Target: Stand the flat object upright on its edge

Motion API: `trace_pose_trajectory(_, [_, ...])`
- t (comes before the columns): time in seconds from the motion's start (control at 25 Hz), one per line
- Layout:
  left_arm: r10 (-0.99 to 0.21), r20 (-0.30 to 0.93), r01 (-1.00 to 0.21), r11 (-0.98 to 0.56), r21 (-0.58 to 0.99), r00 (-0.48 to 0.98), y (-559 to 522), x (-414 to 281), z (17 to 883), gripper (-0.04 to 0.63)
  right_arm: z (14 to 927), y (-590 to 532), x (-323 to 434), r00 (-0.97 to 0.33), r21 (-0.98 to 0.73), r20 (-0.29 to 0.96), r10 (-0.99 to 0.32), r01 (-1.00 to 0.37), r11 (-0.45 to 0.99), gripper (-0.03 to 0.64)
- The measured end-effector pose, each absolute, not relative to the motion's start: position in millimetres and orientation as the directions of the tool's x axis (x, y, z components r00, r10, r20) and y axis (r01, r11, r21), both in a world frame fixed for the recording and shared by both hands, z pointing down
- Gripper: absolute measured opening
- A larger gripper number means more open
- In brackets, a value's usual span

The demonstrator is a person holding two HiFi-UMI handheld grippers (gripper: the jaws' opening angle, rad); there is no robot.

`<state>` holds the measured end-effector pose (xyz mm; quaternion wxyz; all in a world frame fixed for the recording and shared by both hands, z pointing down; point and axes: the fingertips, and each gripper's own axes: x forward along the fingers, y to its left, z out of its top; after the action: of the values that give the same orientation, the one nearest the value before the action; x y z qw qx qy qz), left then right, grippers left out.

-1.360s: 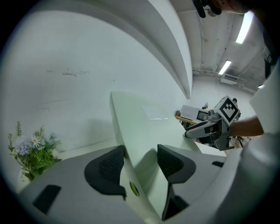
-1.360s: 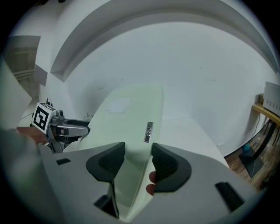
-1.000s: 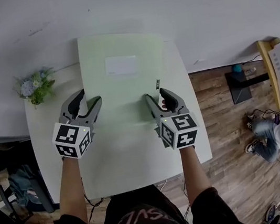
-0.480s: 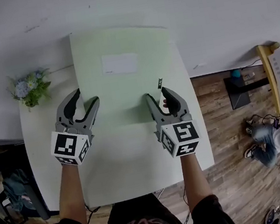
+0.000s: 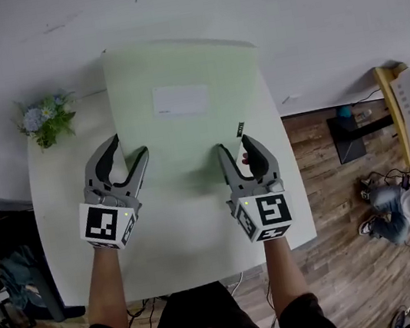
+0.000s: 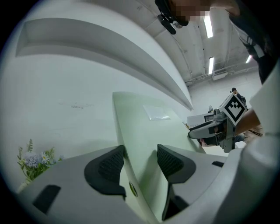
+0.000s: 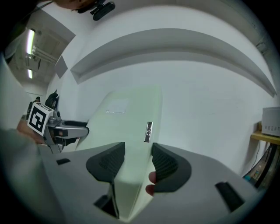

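While aslant, board (image 5: pixel 183 124) between both grippers (image 5: pixel 130 145) (image 5: pixel 234 143)

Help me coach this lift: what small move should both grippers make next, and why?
Probably tip the pale green flat board up toward vertical, both sides together. It leans back, not yet upright, with its lower edge near the white table. The left gripper and right gripper each straddle a side edge, so they can pivot it evenly.
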<state>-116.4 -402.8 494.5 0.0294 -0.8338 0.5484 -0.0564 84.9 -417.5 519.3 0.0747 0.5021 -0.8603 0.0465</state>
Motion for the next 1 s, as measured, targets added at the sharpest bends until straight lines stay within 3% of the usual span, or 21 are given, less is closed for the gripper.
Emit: trace_pose_trajectory(1.0, [-0.915, 0.062, -0.899, -0.404, -0.167, 0.400, -332, -111, 496, 0.252, 519, -344, 89, -0.459, 0.032, 0.148, -0.876, -0.883, 0.468, 0.210])
